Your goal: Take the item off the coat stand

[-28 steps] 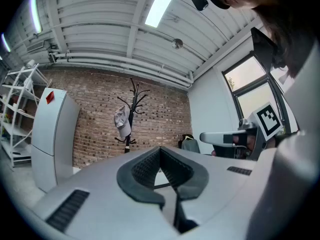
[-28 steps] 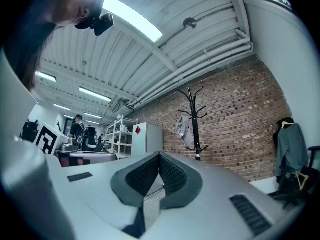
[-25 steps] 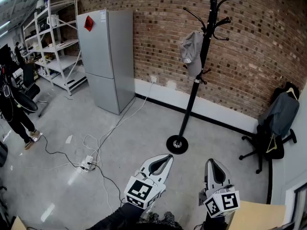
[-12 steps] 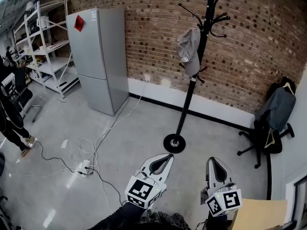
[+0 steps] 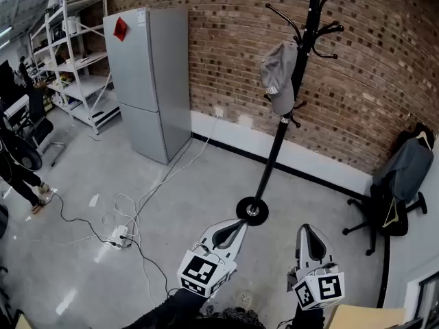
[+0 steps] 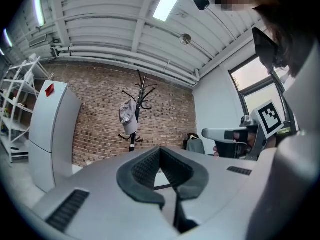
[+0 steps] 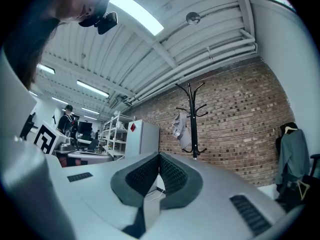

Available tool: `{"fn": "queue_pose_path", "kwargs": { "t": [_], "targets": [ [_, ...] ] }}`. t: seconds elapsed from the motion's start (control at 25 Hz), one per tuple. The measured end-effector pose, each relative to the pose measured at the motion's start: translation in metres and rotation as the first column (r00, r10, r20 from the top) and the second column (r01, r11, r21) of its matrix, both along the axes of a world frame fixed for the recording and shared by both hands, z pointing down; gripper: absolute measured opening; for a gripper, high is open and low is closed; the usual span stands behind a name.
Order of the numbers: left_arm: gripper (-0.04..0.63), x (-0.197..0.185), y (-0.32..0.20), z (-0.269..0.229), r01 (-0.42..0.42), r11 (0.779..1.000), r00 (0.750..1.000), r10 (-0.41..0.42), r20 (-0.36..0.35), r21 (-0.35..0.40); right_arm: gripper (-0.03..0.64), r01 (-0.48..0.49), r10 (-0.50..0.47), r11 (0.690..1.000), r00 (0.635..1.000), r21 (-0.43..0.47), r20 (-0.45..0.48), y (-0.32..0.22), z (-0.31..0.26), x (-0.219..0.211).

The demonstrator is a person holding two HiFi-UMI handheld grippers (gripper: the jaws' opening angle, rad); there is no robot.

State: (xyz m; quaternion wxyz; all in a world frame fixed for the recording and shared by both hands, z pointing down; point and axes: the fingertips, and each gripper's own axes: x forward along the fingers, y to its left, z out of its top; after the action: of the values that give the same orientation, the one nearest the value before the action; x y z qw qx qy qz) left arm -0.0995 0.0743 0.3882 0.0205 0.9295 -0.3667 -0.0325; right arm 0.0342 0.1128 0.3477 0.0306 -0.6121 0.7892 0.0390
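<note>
A grey cap [image 5: 278, 76] hangs on a hook of the black coat stand [image 5: 276, 146] in front of the brick wall; its round base [image 5: 253, 211] rests on the floor. My left gripper [image 5: 230, 232] and right gripper [image 5: 312, 237] are held low and side by side, well short of the cap, both shut with nothing in them. In the left gripper view the cap [image 6: 128, 119] hangs far ahead above my shut left gripper [image 6: 160, 149]. The right gripper view shows the cap [image 7: 180, 129] on the stand [image 7: 192, 119] beyond my right gripper [image 7: 159, 155].
A grey fridge [image 5: 154, 81] stands left of the stand, with white shelving [image 5: 75, 60] beyond it. Cables and a power strip [image 5: 122, 236] lie on the floor at left. An office chair with a jacket [image 5: 398, 184] is at right. A person [image 5: 17, 170] stands at far left.
Both grippers have moved forward toward the coat stand; its base now lies just beyond the left gripper's tip. Both stay shut.
</note>
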Motion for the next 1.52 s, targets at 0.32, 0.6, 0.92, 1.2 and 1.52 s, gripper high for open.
{"fn": "queue_pose_path", "kwargs": {
  "t": [0.32, 0.6, 0.92, 1.2, 1.52],
  "targets": [
    [0.008, 0.044, -0.054, -0.008, 0.072, 0.997, 0.997, -0.072, 0.008, 0.026, 0.009, 0.068, -0.068, 0.997, 0.998, 0.025, -0.002, -0.059, -0.006, 0.046],
    [0.008, 0.082, -0.087, -0.009, 0.119, 0.992, 0.993, -0.119, 0.017, 0.043, 0.009, 0.121, -0.121, 0.993, 0.993, -0.001, 0.013, -0.098, 0.001, 0.086],
    [0.008, 0.110, -0.113, -0.003, 0.159, 0.986, 0.987, -0.160, 0.030, 0.047, 0.009, 0.175, -0.175, 0.985, 0.984, 0.001, 0.026, -0.124, 0.010, 0.111],
    [0.008, 0.119, -0.131, -0.003, 0.161, 0.986, 0.985, -0.163, 0.046, 0.045, 0.009, 0.187, -0.187, 0.982, 0.982, 0.005, 0.030, -0.142, 0.011, 0.117],
    [0.008, 0.121, -0.171, 0.005, 0.130, 0.991, 0.990, -0.131, 0.046, 0.035, 0.009, 0.183, -0.183, 0.983, 0.982, -0.002, 0.051, -0.177, 0.016, 0.109]
  ]
}}
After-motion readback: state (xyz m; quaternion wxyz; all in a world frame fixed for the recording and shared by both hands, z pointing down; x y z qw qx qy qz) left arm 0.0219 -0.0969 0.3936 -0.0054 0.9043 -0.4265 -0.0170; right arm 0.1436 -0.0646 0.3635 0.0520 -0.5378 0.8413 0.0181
